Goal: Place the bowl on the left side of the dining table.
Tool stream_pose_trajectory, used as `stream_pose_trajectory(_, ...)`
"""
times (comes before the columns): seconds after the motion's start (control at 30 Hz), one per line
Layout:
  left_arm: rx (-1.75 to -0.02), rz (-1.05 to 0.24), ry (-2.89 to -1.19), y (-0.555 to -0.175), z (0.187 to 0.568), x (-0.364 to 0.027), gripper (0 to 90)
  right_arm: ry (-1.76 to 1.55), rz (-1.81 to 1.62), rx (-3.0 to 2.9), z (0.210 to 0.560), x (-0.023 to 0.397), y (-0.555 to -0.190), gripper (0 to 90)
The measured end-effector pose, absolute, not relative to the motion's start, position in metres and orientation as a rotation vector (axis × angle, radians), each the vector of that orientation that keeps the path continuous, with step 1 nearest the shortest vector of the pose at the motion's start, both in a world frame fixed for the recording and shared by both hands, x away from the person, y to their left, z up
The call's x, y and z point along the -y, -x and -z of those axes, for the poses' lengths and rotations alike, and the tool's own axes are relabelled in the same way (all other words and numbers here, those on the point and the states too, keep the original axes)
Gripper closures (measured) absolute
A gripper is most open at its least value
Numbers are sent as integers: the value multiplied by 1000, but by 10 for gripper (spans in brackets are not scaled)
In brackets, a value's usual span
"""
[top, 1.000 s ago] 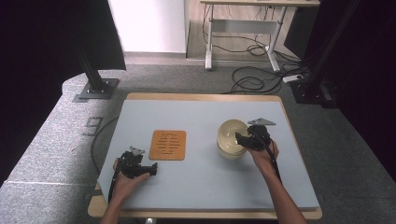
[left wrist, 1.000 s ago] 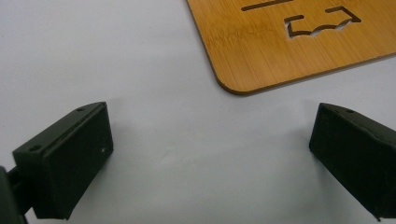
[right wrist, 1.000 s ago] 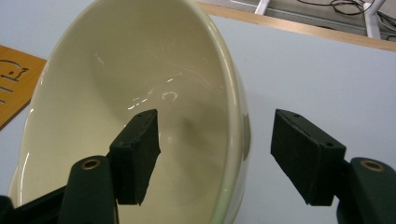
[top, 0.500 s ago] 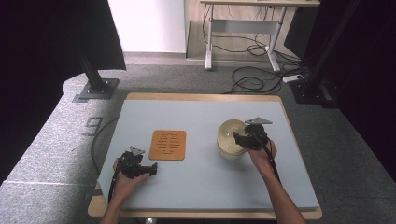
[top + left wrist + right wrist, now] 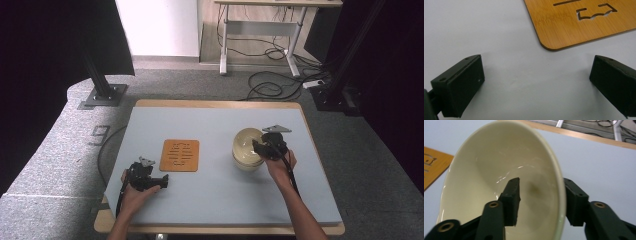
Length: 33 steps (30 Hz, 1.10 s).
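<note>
The right gripper (image 5: 540, 202) has its jaws straddling the wall of the bowl (image 5: 486, 185), one jaw inside against the glossy cream inner face, the other outside behind the rim. They've just been closing with that wall between them, but there's still a visible gap on the inner side, so I can't tell if the pads are actually pressing yet. In the high view that gripper (image 5: 261, 148) sits at the bowl's (image 5: 243, 145) right edge, on the right half of the table (image 5: 215, 200). The bowl is round, so no real long axis; from above it looks upright with its mouth facing up, and in the right gripper view the mouth tips toward the camera. The left gripper (image 5: 536, 82) has its jaws spread wide with nothing between them, just bare grey tabletop; the rounded corner of the mat (image 5: 574, 27) lies just ahead of them, not touching. From above, the left gripper (image 5: 162, 181) rests near the table's front left, just below the mat (image 5: 180, 155), which lies flat left of the bowl and well apart from it. Nothing sits between the bowl and the mat. Count: one bowl, one mat with cut-out slots, two grippers. Off the table at the back there's a desk (image 5: 260, 20) and some cables (image 5: 270, 85) on the floor.
</note>
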<state>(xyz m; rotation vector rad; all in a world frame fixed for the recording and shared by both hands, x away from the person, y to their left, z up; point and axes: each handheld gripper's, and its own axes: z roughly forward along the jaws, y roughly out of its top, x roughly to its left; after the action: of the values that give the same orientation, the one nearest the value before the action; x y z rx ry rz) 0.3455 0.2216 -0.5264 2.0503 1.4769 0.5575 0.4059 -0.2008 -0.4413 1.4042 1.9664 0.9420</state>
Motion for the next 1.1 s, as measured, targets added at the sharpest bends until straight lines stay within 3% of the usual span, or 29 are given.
stream_pose_trajectory(0.5,-1477,-558,-2051,-346,526,-222,0,-1411,-890,-1928,438,206,-408,774)
stream_pose_trajectory(1.1,-1477,-557,-2051,-346,526,-222,0,-1487,-979,-1930,437,213,-411,784)
